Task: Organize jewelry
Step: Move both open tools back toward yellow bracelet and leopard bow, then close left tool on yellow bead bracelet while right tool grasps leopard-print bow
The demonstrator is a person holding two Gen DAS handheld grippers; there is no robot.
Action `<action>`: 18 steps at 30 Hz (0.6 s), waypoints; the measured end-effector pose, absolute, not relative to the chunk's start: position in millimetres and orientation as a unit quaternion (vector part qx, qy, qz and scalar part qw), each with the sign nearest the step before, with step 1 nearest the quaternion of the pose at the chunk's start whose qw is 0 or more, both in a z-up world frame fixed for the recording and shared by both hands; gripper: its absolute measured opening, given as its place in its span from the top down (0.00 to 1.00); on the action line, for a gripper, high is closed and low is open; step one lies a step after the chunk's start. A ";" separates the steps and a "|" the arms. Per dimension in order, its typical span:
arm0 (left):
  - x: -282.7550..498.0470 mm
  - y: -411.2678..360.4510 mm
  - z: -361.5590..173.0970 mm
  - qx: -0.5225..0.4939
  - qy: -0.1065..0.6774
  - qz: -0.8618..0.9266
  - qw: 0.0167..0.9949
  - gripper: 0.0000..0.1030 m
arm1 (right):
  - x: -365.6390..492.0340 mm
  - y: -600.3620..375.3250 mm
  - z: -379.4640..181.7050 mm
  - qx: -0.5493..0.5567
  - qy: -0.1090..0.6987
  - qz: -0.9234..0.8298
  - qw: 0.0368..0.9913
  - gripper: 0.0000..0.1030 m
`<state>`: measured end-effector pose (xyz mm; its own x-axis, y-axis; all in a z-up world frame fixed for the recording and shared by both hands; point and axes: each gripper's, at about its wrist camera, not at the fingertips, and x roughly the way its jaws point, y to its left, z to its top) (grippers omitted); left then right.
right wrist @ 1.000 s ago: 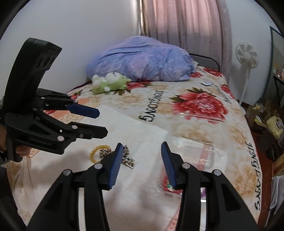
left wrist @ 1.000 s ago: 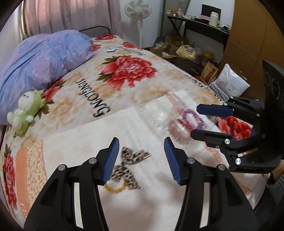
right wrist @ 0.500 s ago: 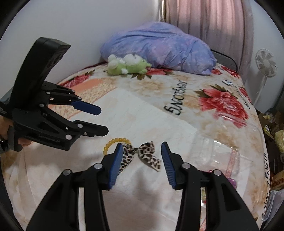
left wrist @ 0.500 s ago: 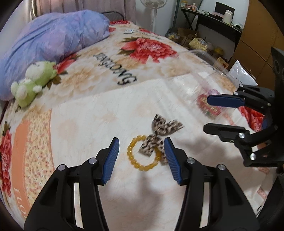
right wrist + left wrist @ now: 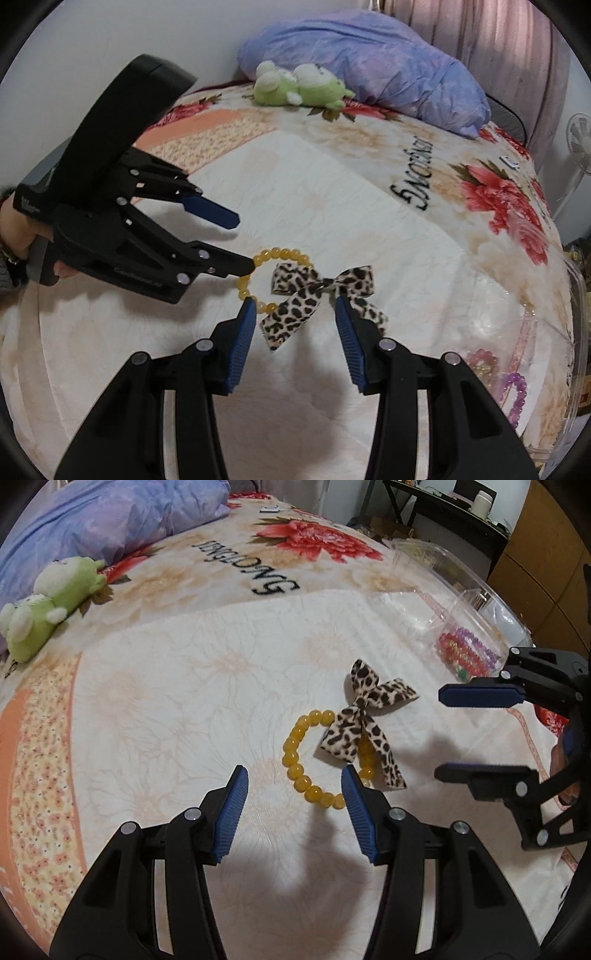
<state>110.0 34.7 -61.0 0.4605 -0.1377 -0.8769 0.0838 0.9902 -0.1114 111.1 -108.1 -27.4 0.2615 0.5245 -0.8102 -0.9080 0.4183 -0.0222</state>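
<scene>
On a pale cream cloth spread over a flowered bed cover lies a bracelet of round yellow beads, and a leopard-print fabric bow lies across its far right part, hiding several beads. Both pieces lie loose; nothing grips them.

The left gripper hangs just above the near arc of the bracelet, its blue-padded fingers spread wide and holding nothing. From the right-hand camera, one tip of that gripper appears to sit at the bracelet's left edge, though actual contact cannot be confirmed. The right gripper is just as wide open and empty, poised over the bow's near tails.

Off to the right stands a clear plastic container with red and purple beaded bracelets already inside, probably the place for the rest.

To do this step well, the two overlapping pieces should come apart cleanly. The right gripper would best close on the bow's narrow knot and lift straight up, while the left pins or pinches an uncovered bead, so the bracelet is not dragged along.

Farther off rest a green plush toy and a lilac duvet.
</scene>
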 end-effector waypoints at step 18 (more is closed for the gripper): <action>119.7 39.9 -78.7 -0.027 0.514 -0.077 0.854 0.59 | 109.5 -87.0 -73.6 -0.287 0.426 0.462 0.723 0.57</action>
